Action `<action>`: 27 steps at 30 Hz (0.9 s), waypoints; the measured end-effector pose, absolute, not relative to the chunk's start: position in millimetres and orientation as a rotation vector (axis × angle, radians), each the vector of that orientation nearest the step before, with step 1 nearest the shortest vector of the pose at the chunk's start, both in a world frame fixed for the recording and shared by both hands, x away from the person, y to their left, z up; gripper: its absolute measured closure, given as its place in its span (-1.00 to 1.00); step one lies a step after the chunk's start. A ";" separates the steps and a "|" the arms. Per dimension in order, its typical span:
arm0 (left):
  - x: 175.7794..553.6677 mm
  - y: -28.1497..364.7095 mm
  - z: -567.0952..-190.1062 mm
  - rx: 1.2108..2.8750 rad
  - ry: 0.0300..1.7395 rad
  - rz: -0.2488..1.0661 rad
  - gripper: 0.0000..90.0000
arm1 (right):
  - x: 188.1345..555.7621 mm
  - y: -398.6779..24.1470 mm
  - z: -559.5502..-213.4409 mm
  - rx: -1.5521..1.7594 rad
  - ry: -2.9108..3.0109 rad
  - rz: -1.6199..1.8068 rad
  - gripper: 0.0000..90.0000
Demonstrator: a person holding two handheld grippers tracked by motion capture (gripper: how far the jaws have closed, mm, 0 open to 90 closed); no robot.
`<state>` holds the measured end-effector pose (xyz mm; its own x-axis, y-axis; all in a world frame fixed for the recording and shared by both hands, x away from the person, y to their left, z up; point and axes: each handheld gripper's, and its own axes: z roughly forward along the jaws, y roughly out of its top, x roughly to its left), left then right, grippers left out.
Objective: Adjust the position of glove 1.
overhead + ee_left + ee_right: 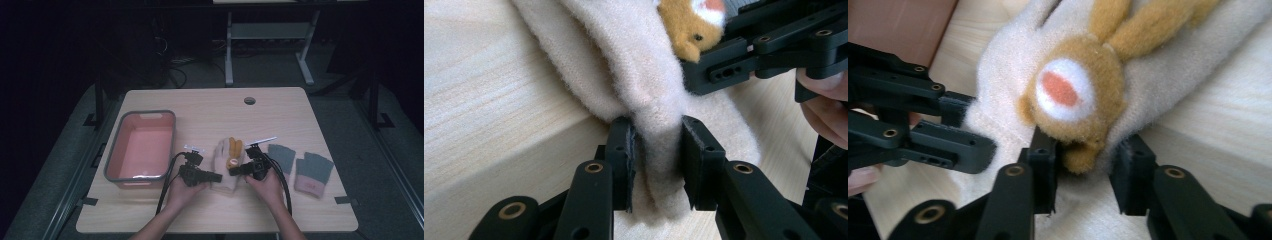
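The table (280, 107), of pale wood, carries everything. Well to the left of the left tongs (216, 176) a pink tub (117, 150) with a grey rim is set on it; nothing can be made out inside the tub but its bare pink floor. To the right of the right tongs (234, 171) two grey fingerless gloves (313, 171) are laid side by side, the nearer one just beside that hand.

Between the two tongs a cream fleece mitten (220, 160) is laid flat, with a small orange plush animal (233, 150) on its back. In the left gripper view the left tongs (657, 160) are seen clamped on a fold of the mitten (634, 65) at its cuff edge, the pads pressed into the fleece on both sides. In the right gripper view the right tongs (1088, 165) are seen standing apart around the lower tip of the plush animal (1073, 100); a gap is seen at the right pad, and the fabric is not squeezed. The two tongs are pointed toward each other, nearly touching.
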<state>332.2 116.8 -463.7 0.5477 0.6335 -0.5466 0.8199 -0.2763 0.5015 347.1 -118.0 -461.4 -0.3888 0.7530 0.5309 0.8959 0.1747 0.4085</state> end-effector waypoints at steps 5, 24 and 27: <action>332.3 117.7 -465.1 1.996 1.182 -0.317 0.50 | 348.2 -115.2 -460.9 -1.598 -2.254 -0.999 0.50; 335.1 127.4 -451.2 1.920 1.175 -0.359 0.56 | 352.8 -116.3 -446.7 -1.541 -2.148 -1.072 0.85; 334.7 126.7 -443.5 1.920 1.159 -0.355 0.57 | 351.5 -119.9 -441.4 -1.538 -2.124 -1.093 0.85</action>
<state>334.7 126.7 -443.5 0.5311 0.5902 -0.6079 0.8293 -0.2152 0.5157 351.5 -119.9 -441.4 -0.3823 0.6777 0.6282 0.9051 0.1377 0.4022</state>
